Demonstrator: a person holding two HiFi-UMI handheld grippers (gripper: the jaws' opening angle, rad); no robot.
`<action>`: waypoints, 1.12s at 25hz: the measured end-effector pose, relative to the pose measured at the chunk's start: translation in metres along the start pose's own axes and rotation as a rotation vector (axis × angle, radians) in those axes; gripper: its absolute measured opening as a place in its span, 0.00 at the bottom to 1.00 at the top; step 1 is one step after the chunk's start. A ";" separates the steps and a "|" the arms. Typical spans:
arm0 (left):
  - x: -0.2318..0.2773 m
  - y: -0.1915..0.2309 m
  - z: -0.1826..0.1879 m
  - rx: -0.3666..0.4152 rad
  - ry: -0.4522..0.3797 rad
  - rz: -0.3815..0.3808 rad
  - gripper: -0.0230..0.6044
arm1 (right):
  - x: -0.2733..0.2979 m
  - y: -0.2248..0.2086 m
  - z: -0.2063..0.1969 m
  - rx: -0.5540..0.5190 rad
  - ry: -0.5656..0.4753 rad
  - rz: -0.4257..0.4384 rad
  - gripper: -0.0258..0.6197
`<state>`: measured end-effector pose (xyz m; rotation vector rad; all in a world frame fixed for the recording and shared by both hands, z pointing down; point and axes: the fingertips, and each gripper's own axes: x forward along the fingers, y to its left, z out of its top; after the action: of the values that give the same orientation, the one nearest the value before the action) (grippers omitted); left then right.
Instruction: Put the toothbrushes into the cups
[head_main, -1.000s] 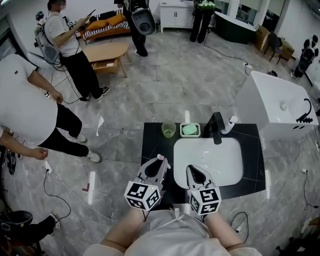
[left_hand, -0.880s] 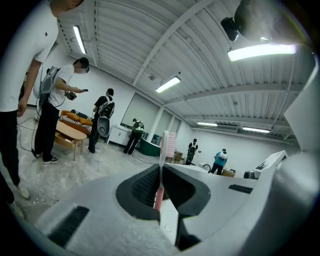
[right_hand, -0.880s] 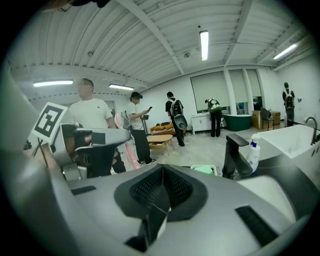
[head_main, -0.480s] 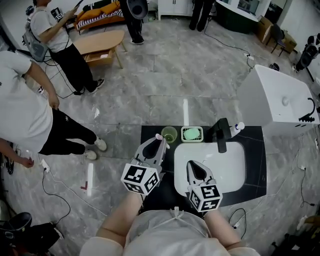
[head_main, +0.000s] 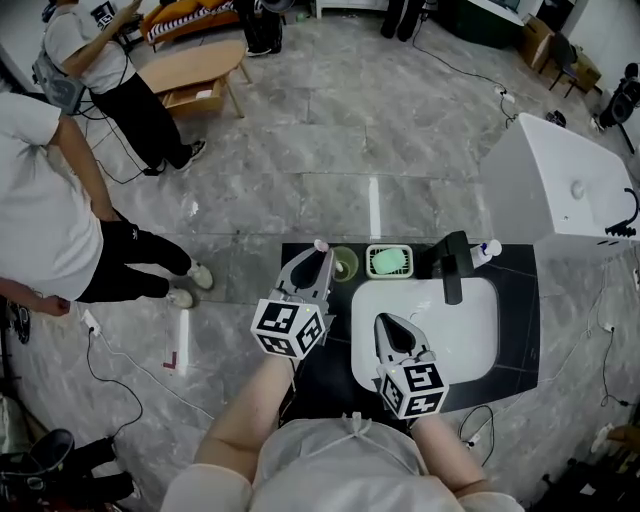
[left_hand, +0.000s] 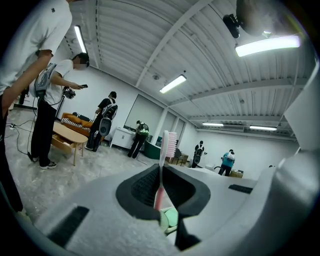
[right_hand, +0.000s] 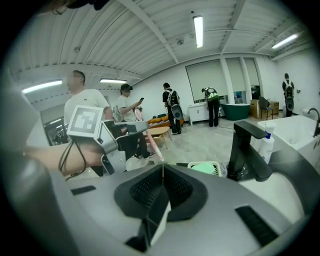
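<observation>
My left gripper (head_main: 312, 262) is shut on a pink toothbrush (head_main: 320, 246), whose bristle head sticks out past the fingertips. Just right of it a pale green cup (head_main: 345, 263) stands at the black counter's (head_main: 318, 378) far edge. In the left gripper view the toothbrush (left_hand: 169, 144) stands upright between the closed jaws of the left gripper (left_hand: 161, 170), with a pale green shape (left_hand: 169, 220) low behind them. My right gripper (head_main: 393, 326) hovers over the white sink's (head_main: 470, 345) left rim, shut and empty. The right gripper view shows the right gripper (right_hand: 162, 167) and, at left, the toothbrush (right_hand: 153, 146).
A green soap in a white dish (head_main: 389, 261) sits right of the cup, then a black faucet (head_main: 452, 266) and a small white bottle (head_main: 487, 250). A person in white (head_main: 40, 210) stands on the floor at left. Cables trail over the floor.
My left gripper has carried the toothbrush forward along the counter, from near the front edge up beside the green cup. The right gripper has shifted only a little.
</observation>
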<state>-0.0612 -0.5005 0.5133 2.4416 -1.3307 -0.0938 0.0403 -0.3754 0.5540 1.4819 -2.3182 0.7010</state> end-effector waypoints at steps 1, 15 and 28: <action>0.003 0.002 -0.004 -0.003 0.004 0.001 0.09 | 0.001 0.001 -0.002 0.010 0.005 0.008 0.08; 0.006 0.033 -0.081 -0.037 0.138 0.056 0.09 | 0.019 0.006 -0.019 0.019 0.048 0.021 0.08; 0.011 0.031 -0.092 -0.030 0.195 0.087 0.30 | 0.016 0.002 -0.020 0.021 0.046 0.023 0.08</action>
<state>-0.0592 -0.4993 0.6115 2.2979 -1.3354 0.1419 0.0311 -0.3760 0.5778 1.4343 -2.3036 0.7600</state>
